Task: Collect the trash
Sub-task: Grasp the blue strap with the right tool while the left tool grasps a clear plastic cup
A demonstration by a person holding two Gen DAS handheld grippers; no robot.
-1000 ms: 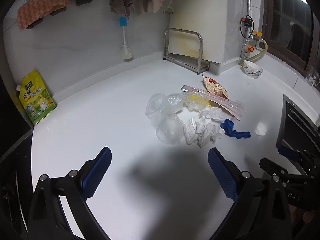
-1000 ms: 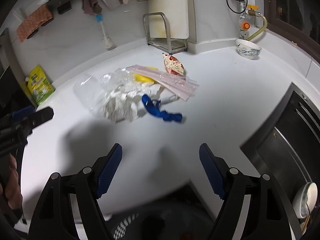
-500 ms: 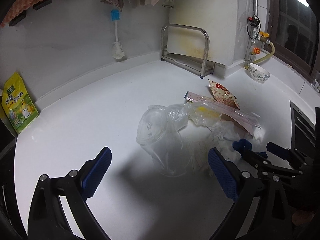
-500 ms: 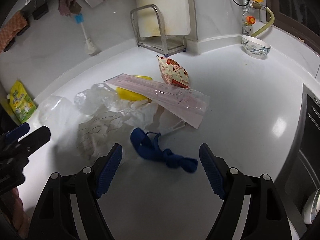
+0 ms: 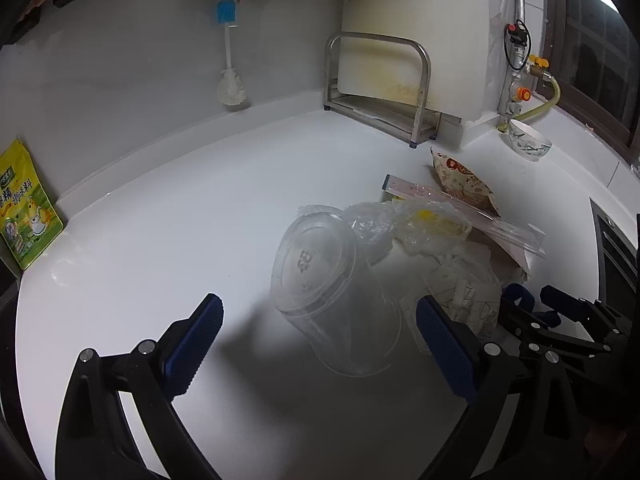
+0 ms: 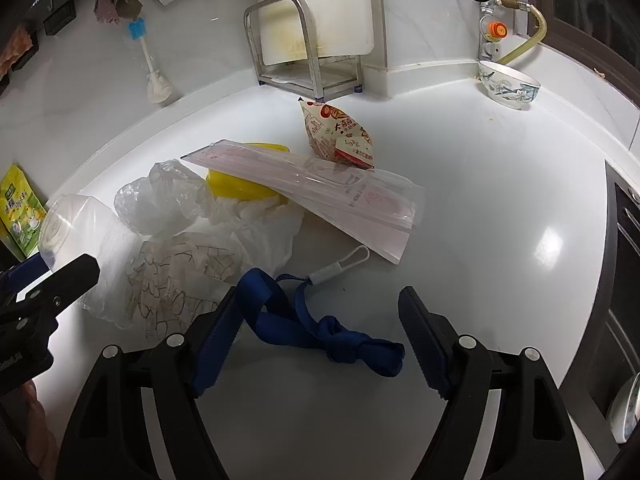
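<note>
A pile of trash lies on the white counter. A clear plastic cup (image 5: 332, 292) lies on its side, its body between the open fingers of my left gripper (image 5: 320, 344). A knotted blue lanyard (image 6: 316, 324) lies between the open fingers of my right gripper (image 6: 320, 340). Beside them are crumpled scribbled paper (image 6: 180, 276), clear plastic wrap (image 6: 160, 196), a yellow lid (image 6: 240, 184), a flat pink-striped clear packet (image 6: 320, 192) and a snack wrapper (image 6: 340, 132). Each gripper shows at the edge of the other's view.
A metal rack (image 6: 304, 48) with a cutting board stands at the back wall, a brush (image 5: 230, 80) to its left. A green-yellow pouch (image 5: 22, 216) leans at far left. A patterned bowl (image 6: 508, 88) sits back right. A dark stove edge (image 6: 624, 260) lies right.
Both grippers have moved forward and down toward the pile. The left now straddles the clear cup and the right straddles the blue lanyard. Both stay open.
</note>
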